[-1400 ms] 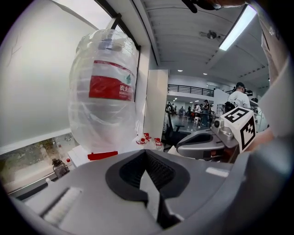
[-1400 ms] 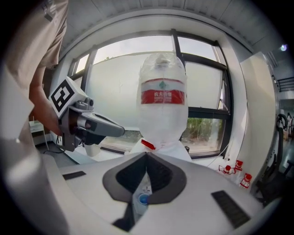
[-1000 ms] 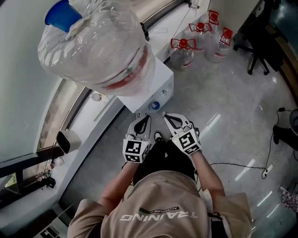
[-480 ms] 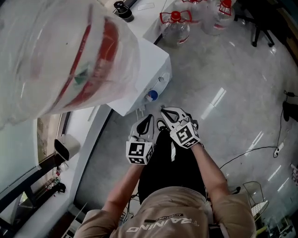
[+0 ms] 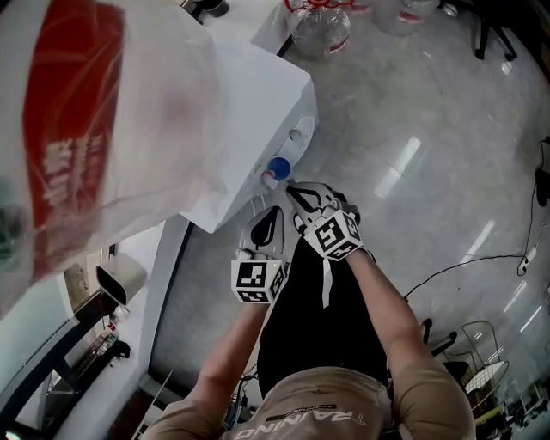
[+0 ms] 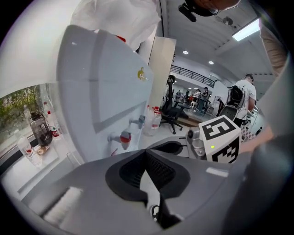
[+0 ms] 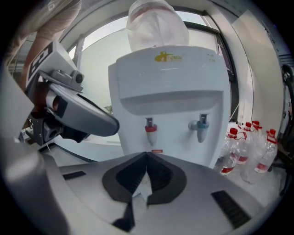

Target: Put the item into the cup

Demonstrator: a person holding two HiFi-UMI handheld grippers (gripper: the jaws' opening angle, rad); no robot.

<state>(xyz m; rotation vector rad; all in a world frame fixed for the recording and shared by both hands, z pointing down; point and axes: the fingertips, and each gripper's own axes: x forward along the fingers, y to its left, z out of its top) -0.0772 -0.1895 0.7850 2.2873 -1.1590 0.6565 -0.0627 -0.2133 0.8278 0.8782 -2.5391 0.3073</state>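
A white water dispenser [image 5: 258,103] with a big clear bottle [image 5: 86,112] on top fills the left of the head view. My left gripper [image 5: 266,225] and my right gripper [image 5: 296,193] are side by side just in front of its taps, both shut with nothing in them. The right gripper view faces the dispenser [image 7: 170,92] straight on, with the red tap [image 7: 149,127] above my right gripper [image 7: 147,155] and the blue tap [image 7: 201,125] to its right. My left gripper [image 6: 146,153] points past the same red tap [image 6: 124,137]. No cup or item shows near the jaws.
Several clear water jugs with red caps [image 7: 239,147] stand on the floor right of the dispenser. A window ledge [image 6: 27,156] with bottles runs along the left. An office chair [image 5: 503,26] and a floor cable [image 5: 464,266] lie to the right. People stand far back [image 6: 245,98].
Both grippers have moved forward and closer to the dispenser's taps, and the head camera has closed in on the bottle. Both grippers stayed shut.
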